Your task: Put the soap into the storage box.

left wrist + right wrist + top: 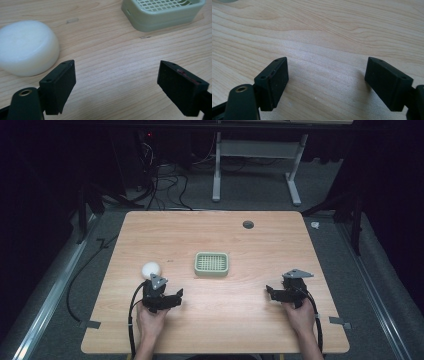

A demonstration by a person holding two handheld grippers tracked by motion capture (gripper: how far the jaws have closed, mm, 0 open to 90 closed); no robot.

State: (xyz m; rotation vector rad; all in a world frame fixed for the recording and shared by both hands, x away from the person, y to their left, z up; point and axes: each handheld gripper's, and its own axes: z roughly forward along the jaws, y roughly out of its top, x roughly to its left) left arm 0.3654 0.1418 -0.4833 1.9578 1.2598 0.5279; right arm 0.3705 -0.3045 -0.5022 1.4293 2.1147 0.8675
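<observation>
A white round bar of soap (151,269) lies on the wooden table (210,230), left of centre. In the left gripper view the soap (26,47) sits just beyond the left jaw. A pale green soap dish (211,263) with a slotted grid stands at the table's middle; the dish (162,13) shows at the upper right of that view. My left gripper (172,296), held in a hand just below the soap, is open over bare wood (116,75). My right gripper (272,292) rests near the right front, open above bare table (325,75).
A dark round cable hole (248,224) sits near the table's far edge. Cables trail from both grippers over the front edge. A white desk frame (255,165) and tangled wires stand on the floor beyond the table.
</observation>
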